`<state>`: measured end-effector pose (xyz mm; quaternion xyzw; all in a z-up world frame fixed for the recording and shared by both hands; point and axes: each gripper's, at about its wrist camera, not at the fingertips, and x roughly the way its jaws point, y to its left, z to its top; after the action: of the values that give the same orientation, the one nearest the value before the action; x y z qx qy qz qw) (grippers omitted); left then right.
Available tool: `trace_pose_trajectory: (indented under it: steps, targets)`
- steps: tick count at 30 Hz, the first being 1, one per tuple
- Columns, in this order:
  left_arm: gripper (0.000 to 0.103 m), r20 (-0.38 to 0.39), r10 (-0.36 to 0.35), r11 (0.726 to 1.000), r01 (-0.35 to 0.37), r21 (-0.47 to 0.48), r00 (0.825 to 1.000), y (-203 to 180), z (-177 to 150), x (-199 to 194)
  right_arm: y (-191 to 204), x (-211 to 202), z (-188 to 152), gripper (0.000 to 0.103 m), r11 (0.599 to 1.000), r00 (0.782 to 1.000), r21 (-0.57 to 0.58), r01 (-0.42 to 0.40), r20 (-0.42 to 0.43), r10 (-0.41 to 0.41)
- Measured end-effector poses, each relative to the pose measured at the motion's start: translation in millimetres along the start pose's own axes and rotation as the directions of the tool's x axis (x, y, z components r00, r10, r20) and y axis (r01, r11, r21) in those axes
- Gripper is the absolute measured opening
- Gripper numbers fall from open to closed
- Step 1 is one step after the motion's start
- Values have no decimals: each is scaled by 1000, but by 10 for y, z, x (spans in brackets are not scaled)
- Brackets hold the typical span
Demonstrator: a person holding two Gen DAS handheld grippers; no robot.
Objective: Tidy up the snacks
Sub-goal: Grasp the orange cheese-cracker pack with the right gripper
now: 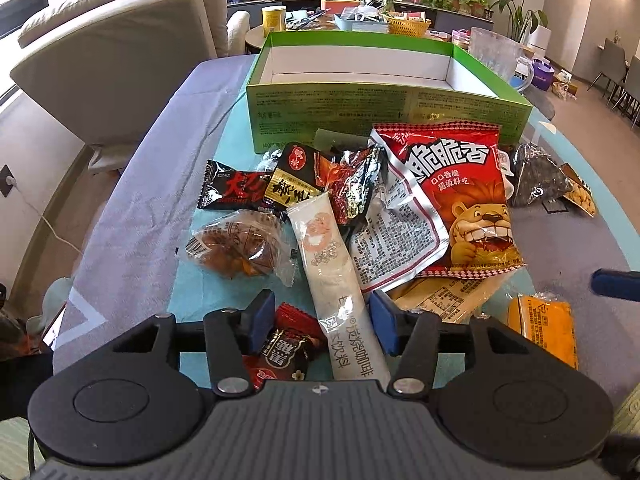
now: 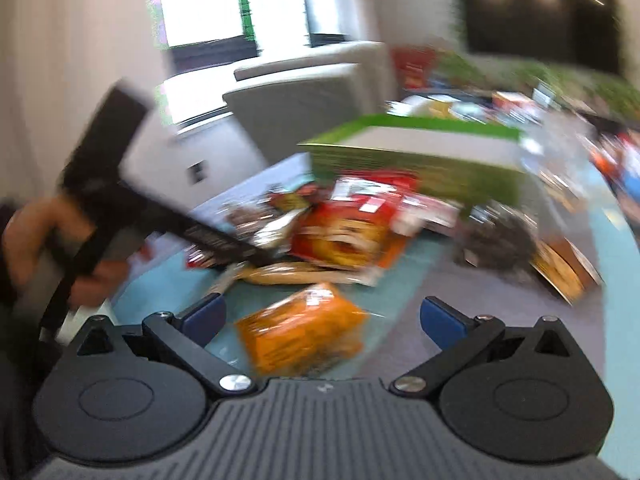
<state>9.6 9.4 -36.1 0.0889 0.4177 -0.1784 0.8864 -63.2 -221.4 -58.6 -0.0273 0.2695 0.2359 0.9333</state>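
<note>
1. Ok, my left gripper (image 1: 322, 322) jaws spread, white sachet (image 1: 334, 276) between, pads not pressing
2. Right gripper (image 2: 322, 318) jaws spread over orange pack (image 2: 300, 328) on tabletop (image 2: 416, 264)
3. Green box (image 1: 384, 112) behind snack pile

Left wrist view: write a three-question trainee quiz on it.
1. True or false: the green box already holds snacks.
2. Which lies between the left gripper's pads? A) orange packet B) white drink sachet C) red lion chip bag
3. Fill in: the wrapped bun lies to the ____ of the sachet.

Key: 1 false, its visible interior is bare; 2 B; 3 left.
</note>
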Motion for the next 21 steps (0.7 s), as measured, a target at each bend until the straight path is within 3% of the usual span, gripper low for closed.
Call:
trace_pose_trajectory:
  steps: [4, 8, 14, 21]
  targets:
    - [50, -2, -1, 1000, 1, -2, 1000, 9, -3, -60, -125, 235, 60, 65, 990, 986, -93, -110, -136, 97]
    - [50, 0, 2, 1000, -2, -9, 1000, 29, 3, -121, -161, 401, 105, 65, 981, 977, -145, -126, -187, 98]
    - [50, -31, -14, 1000, 14, -20, 999, 52, -1, -171, -96, 520, 71, 65, 971, 977, -193, -138, -187, 102]
    - [59, -74, -21, 999, 18, -39, 997, 53, -46, -145, -95, 434, 25, 65, 984, 979, -141, -111, -187, 83]
